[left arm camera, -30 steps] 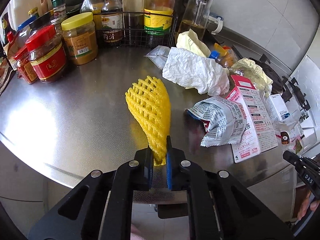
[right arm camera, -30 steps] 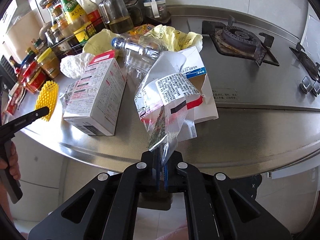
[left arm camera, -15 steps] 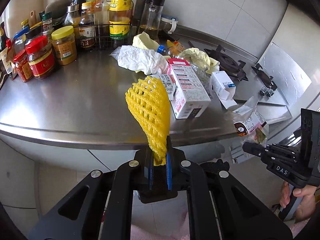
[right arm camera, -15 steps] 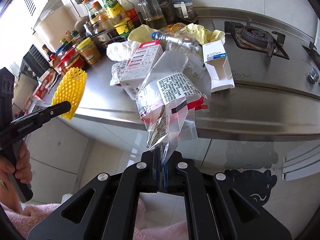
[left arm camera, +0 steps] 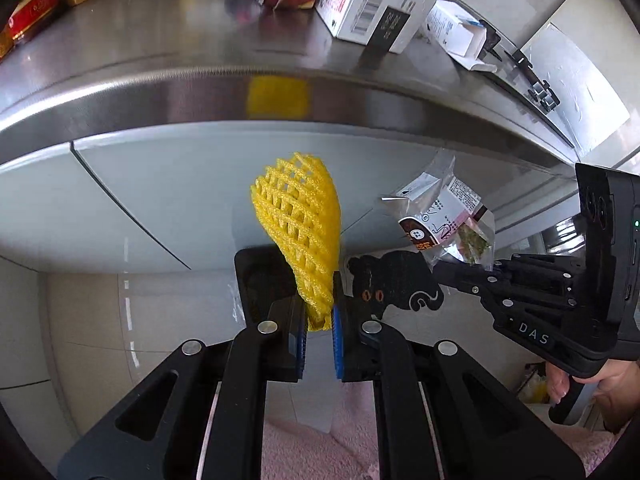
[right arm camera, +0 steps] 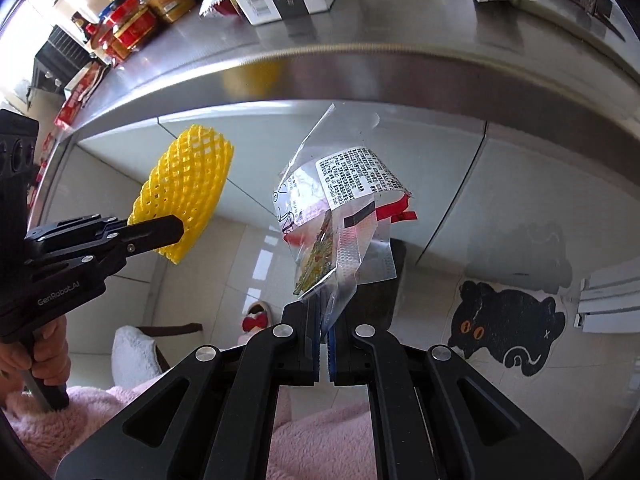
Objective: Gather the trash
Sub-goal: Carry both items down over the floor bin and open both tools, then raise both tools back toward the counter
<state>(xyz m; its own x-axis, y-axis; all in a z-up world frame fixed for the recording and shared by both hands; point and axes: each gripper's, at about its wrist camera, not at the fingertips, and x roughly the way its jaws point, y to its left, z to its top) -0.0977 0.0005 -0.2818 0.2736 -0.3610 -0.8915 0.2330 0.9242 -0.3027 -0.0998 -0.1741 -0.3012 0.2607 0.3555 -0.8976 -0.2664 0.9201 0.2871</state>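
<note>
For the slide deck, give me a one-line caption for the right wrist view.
Right gripper clamps a clear printed plastic wrapper below the steel counter edge; left gripper holds yellow foam fruit netting.

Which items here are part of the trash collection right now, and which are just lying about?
In hand:
- yellow foam mesh fruit sleeve, in left gripper
- clear plastic printed wrapper, in right gripper

Lying about:
- white cardboard carton
- red-lidded sauce jars
- black cat floor mat

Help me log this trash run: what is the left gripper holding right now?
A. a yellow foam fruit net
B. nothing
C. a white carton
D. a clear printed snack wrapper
A: the left gripper has its fingers clamped on the base of the yellow foam fruit net, held below the steel counter edge.
</note>
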